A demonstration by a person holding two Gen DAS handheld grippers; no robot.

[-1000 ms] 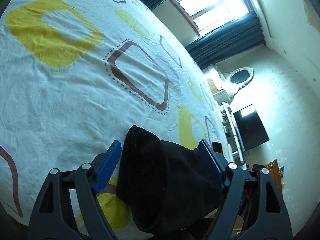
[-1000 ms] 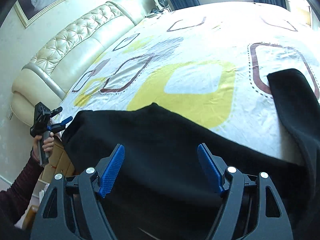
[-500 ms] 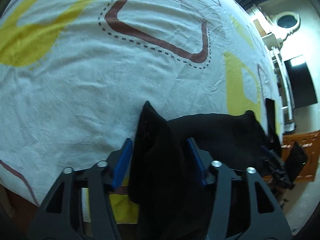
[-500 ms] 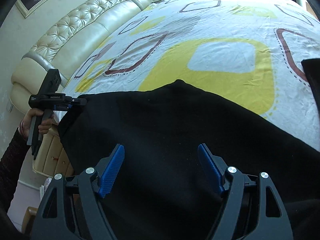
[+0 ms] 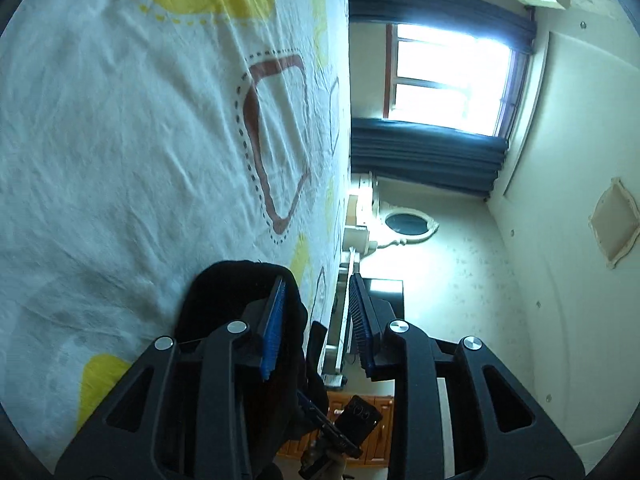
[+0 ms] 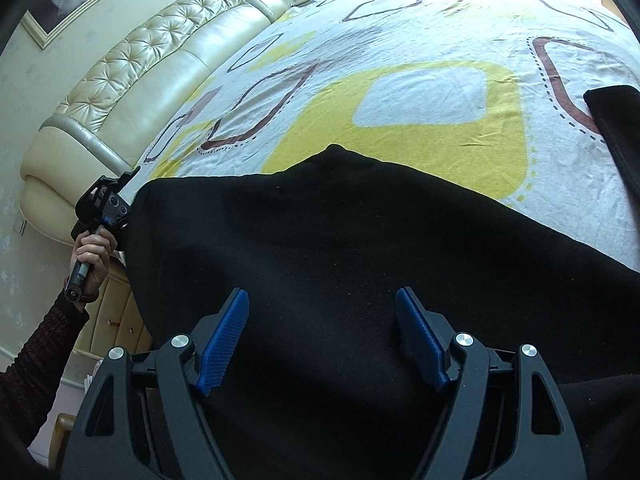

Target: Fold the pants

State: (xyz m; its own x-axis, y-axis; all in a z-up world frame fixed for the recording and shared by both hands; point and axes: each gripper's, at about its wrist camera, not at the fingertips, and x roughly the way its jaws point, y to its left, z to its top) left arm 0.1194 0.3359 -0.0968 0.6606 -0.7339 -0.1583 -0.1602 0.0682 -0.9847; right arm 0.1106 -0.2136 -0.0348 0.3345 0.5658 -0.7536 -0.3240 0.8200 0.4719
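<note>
Left wrist view first, since that's where I'd worry. The left gripper [image 5: 317,280] has its jaws pulled in narrow, but there's a see-through gap between the blue pads. The black pants [image 5: 224,300] seem to wrap around the outside of one finger rather than sit squarely between them. Honestly I can't tell if that corner is really pinched or just hooked on.

From the right wrist view, the pants are spread across the near side of the bed [image 6: 420,92]. One corner is up at the left gripper, off the bed's edge. Another black strip shows at the far right, probably a leg.

The right gripper [image 6: 322,296] is released, jaws wide, with cloth lying between and under the fingers.

What I think could go wrong:
- If the left corner is only hooked, any tug drops it off the side of the bed and the fold goes with it.
- If the right one closes where it is, mid-panel, it could bunch up several layers instead of an edge, and you'd get a lumpy crease.
- Pulling unevenly could drag the sheet into wrinkles too.
</note>
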